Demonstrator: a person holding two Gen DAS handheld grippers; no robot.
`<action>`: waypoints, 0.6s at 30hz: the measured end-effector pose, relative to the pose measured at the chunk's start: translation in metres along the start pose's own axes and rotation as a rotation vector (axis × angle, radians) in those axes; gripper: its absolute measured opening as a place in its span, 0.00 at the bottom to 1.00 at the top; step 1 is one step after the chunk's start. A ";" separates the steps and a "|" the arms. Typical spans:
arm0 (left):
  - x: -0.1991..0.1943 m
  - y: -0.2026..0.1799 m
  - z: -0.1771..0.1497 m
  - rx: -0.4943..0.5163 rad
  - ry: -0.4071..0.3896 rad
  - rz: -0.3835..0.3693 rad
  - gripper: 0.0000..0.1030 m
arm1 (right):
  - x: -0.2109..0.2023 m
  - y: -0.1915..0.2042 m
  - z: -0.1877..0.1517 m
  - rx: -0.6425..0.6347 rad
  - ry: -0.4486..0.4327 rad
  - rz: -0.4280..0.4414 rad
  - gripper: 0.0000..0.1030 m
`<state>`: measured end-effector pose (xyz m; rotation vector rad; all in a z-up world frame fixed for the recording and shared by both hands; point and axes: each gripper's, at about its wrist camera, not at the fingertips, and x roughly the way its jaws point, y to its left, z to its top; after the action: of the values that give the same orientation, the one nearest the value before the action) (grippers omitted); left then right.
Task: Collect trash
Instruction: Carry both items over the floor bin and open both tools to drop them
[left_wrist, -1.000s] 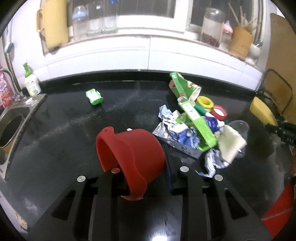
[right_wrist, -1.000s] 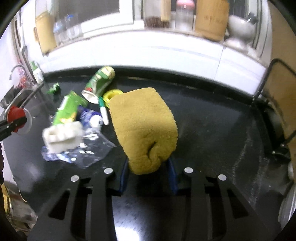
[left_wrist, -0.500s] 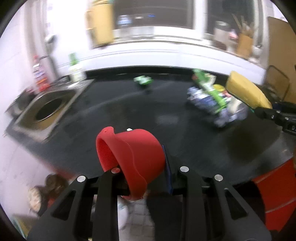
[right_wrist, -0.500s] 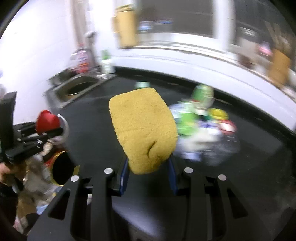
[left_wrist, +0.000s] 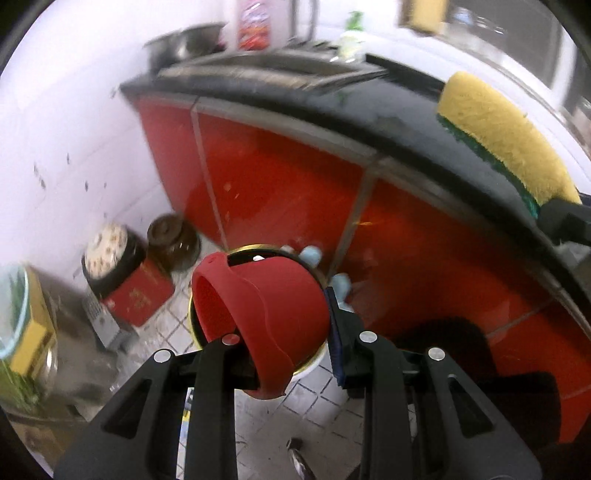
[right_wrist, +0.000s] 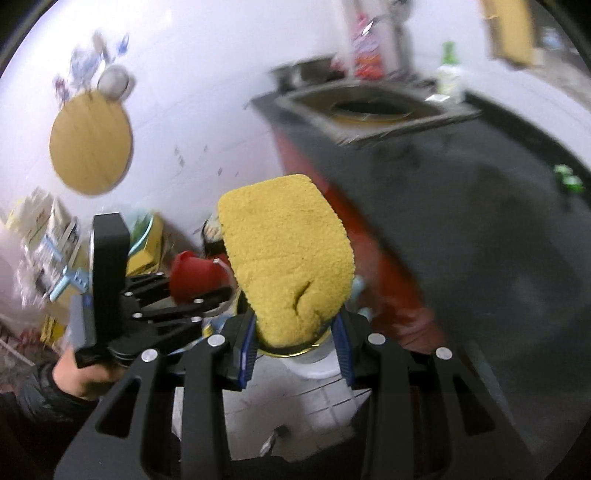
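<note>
My left gripper (left_wrist: 284, 343) is shut on a red silicone scoop (left_wrist: 258, 317) and holds it over a gold-rimmed white trash bin (left_wrist: 310, 360) on the floor. The scoop (right_wrist: 192, 275) and the left gripper (right_wrist: 173, 295) also show in the right wrist view. My right gripper (right_wrist: 295, 343) is shut on a yellow sponge (right_wrist: 284, 254) and holds it above the same bin (right_wrist: 314, 360). The sponge (left_wrist: 502, 136) shows at the upper right of the left wrist view, over the counter edge. Light blue trash (left_wrist: 310, 254) lies in the bin.
Red cabinet fronts (left_wrist: 280, 192) stand under the black counter (right_wrist: 480, 221). A sink (right_wrist: 365, 107) is set into the counter's far end. A small green item (right_wrist: 569, 179) lies on the counter. Jars and a red tin (left_wrist: 140, 291) stand on the tiled floor by the wall.
Both grippers swung left and down from the counter to the floor bin, still holding the scoop and the sponge. The trash pile on the counter has left the view.
</note>
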<state>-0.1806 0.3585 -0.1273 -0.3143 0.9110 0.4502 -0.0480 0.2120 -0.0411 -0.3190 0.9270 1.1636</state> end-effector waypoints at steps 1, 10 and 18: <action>0.012 0.010 -0.005 -0.011 0.010 -0.011 0.25 | 0.018 0.005 0.002 -0.001 0.028 0.005 0.35; 0.111 0.054 -0.031 -0.099 0.078 -0.132 0.25 | 0.156 0.017 0.017 0.017 0.209 -0.033 0.37; 0.130 0.075 -0.040 -0.151 0.041 -0.103 0.82 | 0.199 0.018 0.013 0.006 0.232 -0.065 0.82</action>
<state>-0.1767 0.4365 -0.2614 -0.5075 0.8984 0.4191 -0.0395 0.3560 -0.1806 -0.4833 1.1146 1.0782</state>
